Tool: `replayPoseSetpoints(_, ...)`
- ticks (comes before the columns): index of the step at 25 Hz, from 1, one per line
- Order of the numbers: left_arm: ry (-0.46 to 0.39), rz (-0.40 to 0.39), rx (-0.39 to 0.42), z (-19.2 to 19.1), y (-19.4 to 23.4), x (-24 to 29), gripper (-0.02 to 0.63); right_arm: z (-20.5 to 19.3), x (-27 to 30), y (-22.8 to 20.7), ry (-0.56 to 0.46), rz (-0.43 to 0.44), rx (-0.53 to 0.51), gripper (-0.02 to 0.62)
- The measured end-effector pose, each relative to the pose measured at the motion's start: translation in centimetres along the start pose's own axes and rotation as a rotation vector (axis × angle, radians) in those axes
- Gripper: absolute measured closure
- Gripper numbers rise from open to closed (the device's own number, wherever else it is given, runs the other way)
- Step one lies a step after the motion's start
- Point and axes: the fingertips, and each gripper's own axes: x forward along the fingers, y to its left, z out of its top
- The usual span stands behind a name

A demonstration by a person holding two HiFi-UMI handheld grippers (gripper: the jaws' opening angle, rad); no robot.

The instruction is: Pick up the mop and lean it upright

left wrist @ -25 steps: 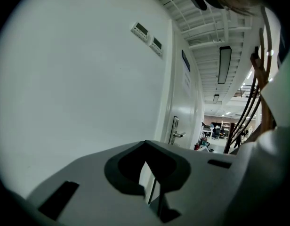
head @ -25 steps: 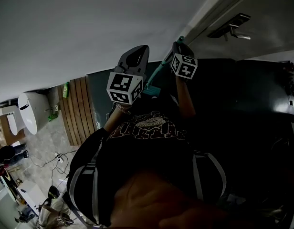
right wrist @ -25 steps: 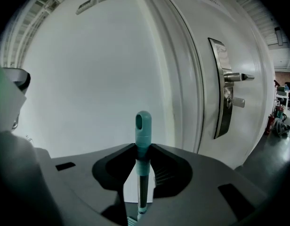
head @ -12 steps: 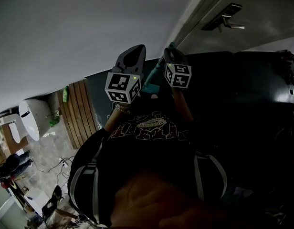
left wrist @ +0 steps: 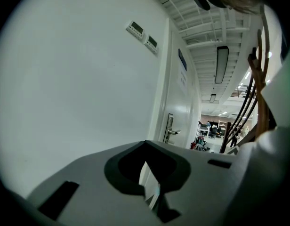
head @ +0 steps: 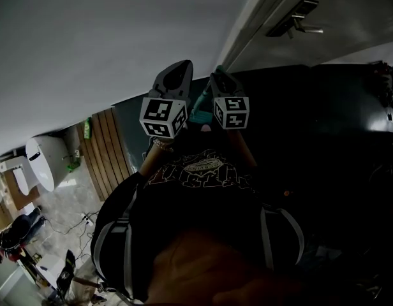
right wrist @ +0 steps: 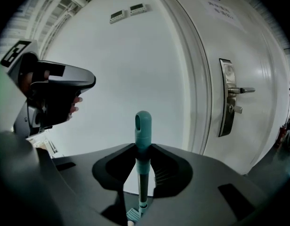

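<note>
The mop's teal handle [right wrist: 143, 126] stands upright between the jaws of my right gripper [right wrist: 143, 185], which is shut on it just below its rounded, eyeleted top. In the head view the teal mop [head: 200, 106] shows between the two marker cubes, close to the white wall. My right gripper [head: 219, 79] points at the wall beside the door frame. My left gripper [head: 177, 74] hangs just to its left, apart from the mop. In the left gripper view its jaws [left wrist: 152, 187] sit deep in the dark hood, with nothing seen in them.
A white door with a metal lever handle [right wrist: 231, 98] stands right of the mop; the lever [head: 297, 23] also shows in the head view. Wall boxes [right wrist: 128, 12] sit high up. Wooden slats [head: 107, 144] and a white fixture [head: 42, 159] lie at the left. A lit corridor [left wrist: 215, 126] runs beyond.
In the head view my right gripper has carried the mop leftward, and its cube now sits close beside the left gripper's cube. The left gripper has stayed put.
</note>
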Motion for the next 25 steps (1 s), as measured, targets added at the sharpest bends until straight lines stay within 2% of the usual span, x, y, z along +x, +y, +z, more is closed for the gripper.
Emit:
replayPoseSetpoints(12, 0.005, -0.010, -0.007, -0.5, -0.7, -0.2, 0.562, -1.0, -2.6, 2.3, -0.002, 0.046, -0.021, 0.485)
replayPoseSetpoints(25, -0.002, -0.011, 0.009, -0.7, -1.7, 0.2, 0.563, -1.2, -2.9, 1.9, -0.004, 0.058, -0.029, 0.485)
